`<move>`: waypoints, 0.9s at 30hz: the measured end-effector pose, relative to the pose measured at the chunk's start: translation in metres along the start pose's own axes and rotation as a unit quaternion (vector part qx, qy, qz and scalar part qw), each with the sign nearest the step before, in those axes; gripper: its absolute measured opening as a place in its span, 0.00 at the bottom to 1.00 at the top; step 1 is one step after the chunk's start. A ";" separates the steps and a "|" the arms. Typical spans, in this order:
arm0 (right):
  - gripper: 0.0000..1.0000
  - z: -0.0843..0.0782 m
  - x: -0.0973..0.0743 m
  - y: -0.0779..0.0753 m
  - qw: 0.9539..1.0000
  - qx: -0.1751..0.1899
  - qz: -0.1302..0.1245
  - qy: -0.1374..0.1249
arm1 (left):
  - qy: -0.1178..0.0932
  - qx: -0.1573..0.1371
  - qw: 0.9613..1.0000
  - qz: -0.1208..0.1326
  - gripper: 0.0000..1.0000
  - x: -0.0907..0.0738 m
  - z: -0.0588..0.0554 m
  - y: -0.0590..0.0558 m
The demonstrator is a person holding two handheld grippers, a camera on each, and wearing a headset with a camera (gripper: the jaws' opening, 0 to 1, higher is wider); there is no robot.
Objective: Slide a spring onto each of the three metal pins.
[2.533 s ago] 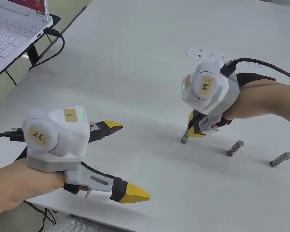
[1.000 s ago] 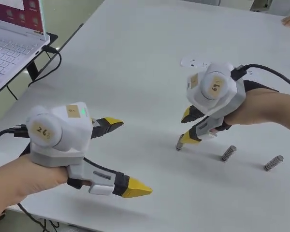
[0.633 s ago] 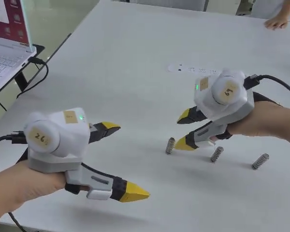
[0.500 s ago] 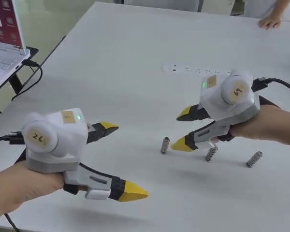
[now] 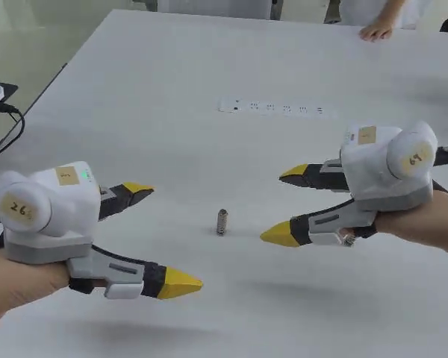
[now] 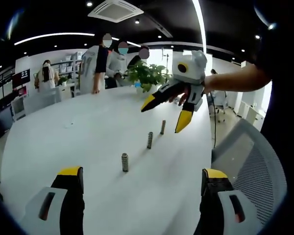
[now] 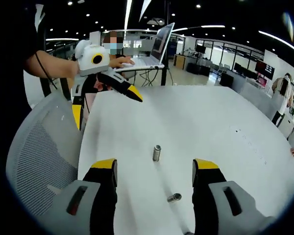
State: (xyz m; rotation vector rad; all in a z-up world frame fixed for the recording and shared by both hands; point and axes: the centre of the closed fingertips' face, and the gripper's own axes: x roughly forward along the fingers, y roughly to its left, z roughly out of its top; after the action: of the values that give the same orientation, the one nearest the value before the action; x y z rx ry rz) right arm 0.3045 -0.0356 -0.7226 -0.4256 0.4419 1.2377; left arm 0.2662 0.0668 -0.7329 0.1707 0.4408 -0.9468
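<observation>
Three short grey springs stand upright in a row on the white table: the nearest spring [image 6: 124, 162], the middle spring [image 6: 150, 140] and the far spring [image 6: 162, 127]. Any pins inside them are too small to make out. In the head view one spring [image 5: 222, 221] stands between the two grippers. My left gripper [image 5: 160, 237] is open, well left of it, holding nothing. My right gripper [image 5: 282, 203] is open to its right, clear of it. In the right gripper view a spring [image 7: 157, 152] stands just ahead of the open jaws, and another spring [image 7: 174, 197] sits between them.
A white power strip [image 5: 276, 108] lies on the table [image 5: 172, 89] beyond the springs. A person's hand [image 5: 377, 30] rests at the far edge. A laptop [image 7: 154, 46] sits off the table's left side, and a mesh chair [image 7: 34, 161] stands behind me.
My right gripper was down at the leftmost spring; it has opened, let go and drawn back to the right. The left gripper stays open. The head camera has shifted.
</observation>
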 end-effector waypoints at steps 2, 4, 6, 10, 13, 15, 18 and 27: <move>0.68 0.001 -0.012 -0.002 0.999 0.018 -0.021 -0.024 | -0.008 -0.003 1.000 0.004 0.98 0.001 0.005 -0.001; 0.75 -0.002 -0.024 -0.003 0.998 0.022 -0.042 -0.043 | -0.012 -0.003 1.000 0.003 0.98 0.003 0.009 -0.003; 0.80 -0.009 -0.034 -0.001 0.997 0.034 -0.049 -0.050 | -0.016 0.001 1.000 0.002 0.98 0.006 0.012 -0.007; 0.84 -0.027 -0.051 0.001 0.995 0.066 -0.062 -0.052 | -0.019 0.000 1.000 0.000 0.98 0.009 0.014 -0.012; 0.87 -0.039 -0.065 0.001 0.993 0.078 -0.075 -0.057 | -0.024 -0.002 1.000 -0.002 0.98 0.009 0.015 -0.015; 0.91 -0.048 -0.074 -0.003 0.990 0.087 -0.090 -0.058 | -0.025 -0.002 1.000 -0.001 0.98 0.009 0.015 -0.016; 0.96 -0.055 -0.090 -0.003 0.988 0.094 -0.104 -0.065 | -0.031 -0.006 0.999 0.011 0.98 0.007 0.015 -0.015; 0.99 -0.094 -0.122 -0.008 0.980 0.134 -0.135 -0.052 | -0.031 -0.010 0.999 0.031 0.98 -0.006 0.009 -0.016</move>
State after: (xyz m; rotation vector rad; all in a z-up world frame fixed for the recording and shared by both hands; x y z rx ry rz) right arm 0.2718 -0.1860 -0.7355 -0.1807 0.4387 0.9169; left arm 0.2525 0.0593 -0.7212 0.1358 0.3851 -0.8841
